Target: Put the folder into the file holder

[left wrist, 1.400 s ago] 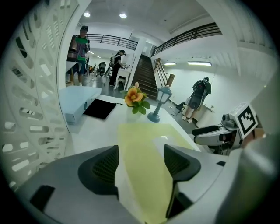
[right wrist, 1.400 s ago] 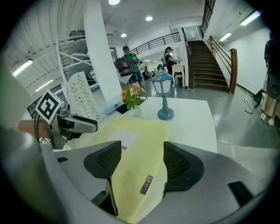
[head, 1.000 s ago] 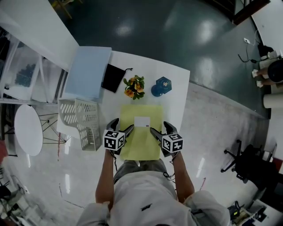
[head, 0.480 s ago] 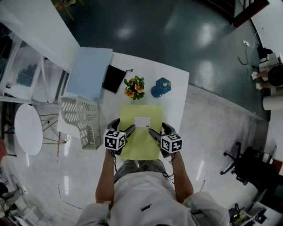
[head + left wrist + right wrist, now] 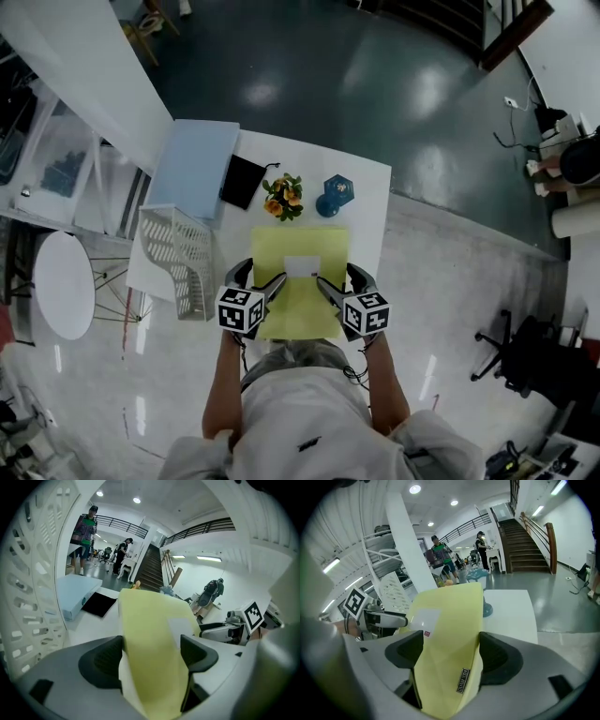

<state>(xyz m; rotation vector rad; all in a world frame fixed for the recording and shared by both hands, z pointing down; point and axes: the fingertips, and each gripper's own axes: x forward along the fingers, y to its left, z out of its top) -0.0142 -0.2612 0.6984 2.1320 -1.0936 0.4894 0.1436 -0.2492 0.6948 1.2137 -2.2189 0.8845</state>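
Head view: the folder's 6 o'clock edge is covered by the left gripper and right gripper. The table's near rim lies under the person's head. Print on the folder's white label is too small to read. The blue object at the folder's 1 o'clock cannot be identified.

Left gripper view: the file holder is cut off at the 9 o'clock edge; only its perforated wall shows.

Right gripper view: lettering on the folder's metal tag is illegible. The folder hides most of the blue object.
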